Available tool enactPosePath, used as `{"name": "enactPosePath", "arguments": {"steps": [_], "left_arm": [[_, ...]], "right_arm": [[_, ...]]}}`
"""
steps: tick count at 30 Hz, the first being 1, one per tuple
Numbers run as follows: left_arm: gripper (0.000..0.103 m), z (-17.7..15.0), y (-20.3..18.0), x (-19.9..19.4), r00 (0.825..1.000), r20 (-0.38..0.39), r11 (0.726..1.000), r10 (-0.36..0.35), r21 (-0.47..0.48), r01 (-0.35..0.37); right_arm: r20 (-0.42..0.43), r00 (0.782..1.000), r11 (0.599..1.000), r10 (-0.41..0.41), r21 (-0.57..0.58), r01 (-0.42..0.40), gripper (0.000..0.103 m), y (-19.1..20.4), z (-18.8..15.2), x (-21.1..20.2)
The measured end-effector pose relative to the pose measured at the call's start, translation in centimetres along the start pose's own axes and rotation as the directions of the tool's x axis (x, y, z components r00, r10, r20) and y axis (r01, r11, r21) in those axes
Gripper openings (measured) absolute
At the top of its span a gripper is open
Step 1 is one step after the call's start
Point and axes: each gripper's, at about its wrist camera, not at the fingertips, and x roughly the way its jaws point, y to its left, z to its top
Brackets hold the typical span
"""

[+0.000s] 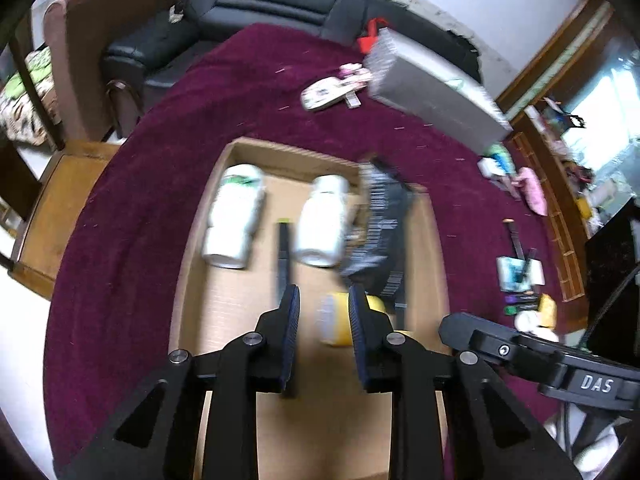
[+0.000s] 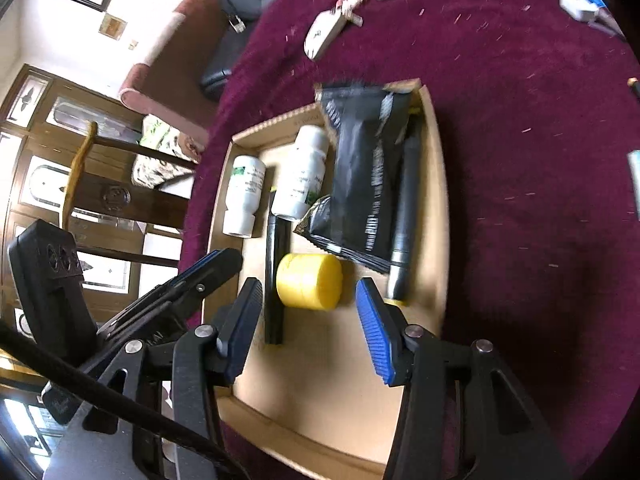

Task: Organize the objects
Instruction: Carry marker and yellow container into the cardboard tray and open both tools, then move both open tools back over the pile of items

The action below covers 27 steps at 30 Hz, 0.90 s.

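Both grippers hang over the cardboard tray (image 2: 434,216) on the maroon cloth (image 2: 520,160). The right gripper (image 2: 308,320) is spread wide, grasping nothing — the yellow jar (image 2: 309,280) lies on the tray floor just ahead of its fingertips. The left gripper (image 1: 323,312) also has its jaws parted and empty. Two white bottles (image 2: 244,196), a black pouch (image 2: 360,172) and a black pen (image 2: 276,280) lie in the tray too.

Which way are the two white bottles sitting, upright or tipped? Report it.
Tipped. Both white bottles lie on their sides on the cardboard tray floor.
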Motion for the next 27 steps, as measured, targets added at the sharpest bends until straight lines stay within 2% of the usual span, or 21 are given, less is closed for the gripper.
{"name": "enactPosePath", "arguments": {"steps": [2,4,9,14,17,20,23,27], "left_arm": [[0.029,-0.3,-2.3,-0.5,0.999,0.008,0.999,-0.034,0.035,0.033],[0.04,-0.7,-5.0,-0.6,0.998,-0.003,0.995,-0.065,0.069,0.065],[0.04,-2.2,-12.3,1.8,0.985,-0.098,0.976,-0.143,0.15,0.157],[0.04,-4.4,-19.1,5.1,0.973,-0.177,0.954,-0.149,0.234,0.188],[0.04,-5.6,-23.7,6.5,0.966,-0.197,0.922,-0.166,0.317,0.223],[0.04,-6.4,-27.7,7.9,0.962,-0.209,0.886,-0.176,0.393,0.247],[0.04,-7.0,-30.9,9.9,0.964,-0.221,0.855,-0.15,0.461,0.238],[0.04,-7.4,-33.6,12.8,0.968,-0.234,0.833,-0.088,0.516,0.201]], "right_arm": [[0.029,1.0,1.0,-0.002,0.018,0.002,0.058,-1.5,-0.7,-2.0],[0.052,0.999,0.999,-0.014,0.051,0.011,0.059,-3.9,-1.6,-4.1],[0.087,0.993,0.985,-0.084,0.156,0.07,0.058,-11.3,-3.8,-8.7],[0.11,0.982,0.945,-0.153,0.308,0.113,0.058,-19.9,-6.5,-13.3],[0.128,0.977,0.915,-0.173,0.387,0.111,0.058,-24.2,-7.7,-15.9],[0.147,0.972,0.9,-0.183,0.423,0.106,0.058,-27.0,-8.2,-17.9],[0.158,0.971,0.898,-0.182,0.43,0.098,0.058,-28.5,-8.3,-19.2],[0.164,0.969,0.894,-0.184,0.437,0.095,0.058,-30.5,-8.3,-20.6]]}}
